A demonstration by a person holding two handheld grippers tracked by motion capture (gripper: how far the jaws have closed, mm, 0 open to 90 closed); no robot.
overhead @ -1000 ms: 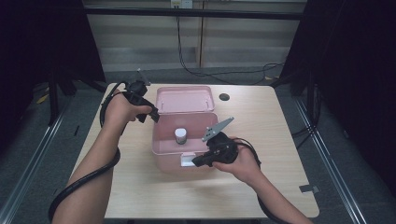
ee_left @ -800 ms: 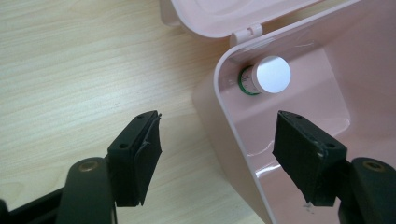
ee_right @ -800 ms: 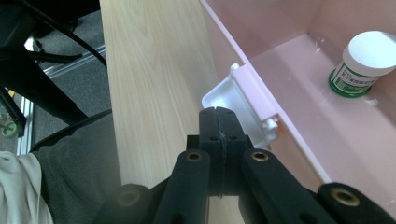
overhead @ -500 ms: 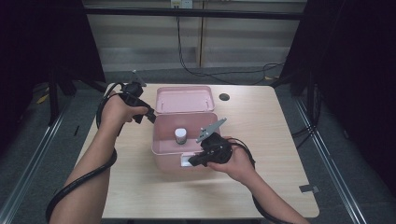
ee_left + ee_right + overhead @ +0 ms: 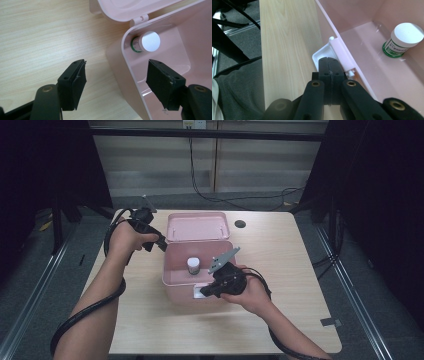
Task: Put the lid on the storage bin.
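Pink box [image 5: 197, 270] sits mid-table, long axis left-right, lid [image 5: 197, 226] flipped open toward the far edge. Right gripper [image 5: 328, 65] is clenched at the white front latch [image 5: 324, 56]; left gripper [image 5: 116, 80] gapes across the box's corner. Pale wood table [image 5: 295, 270], dark curtains.

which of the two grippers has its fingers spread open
The left gripper, at the back-left corner of the open pink plastic box; its fingers straddle the box wall without touching it. The right gripper has fingers pressed shut by the box's white front latch.

The box wall [image 5: 125, 75] hides most of your bottle [image 5: 146, 42]; its label [image 5: 398, 48] print is too small to read.
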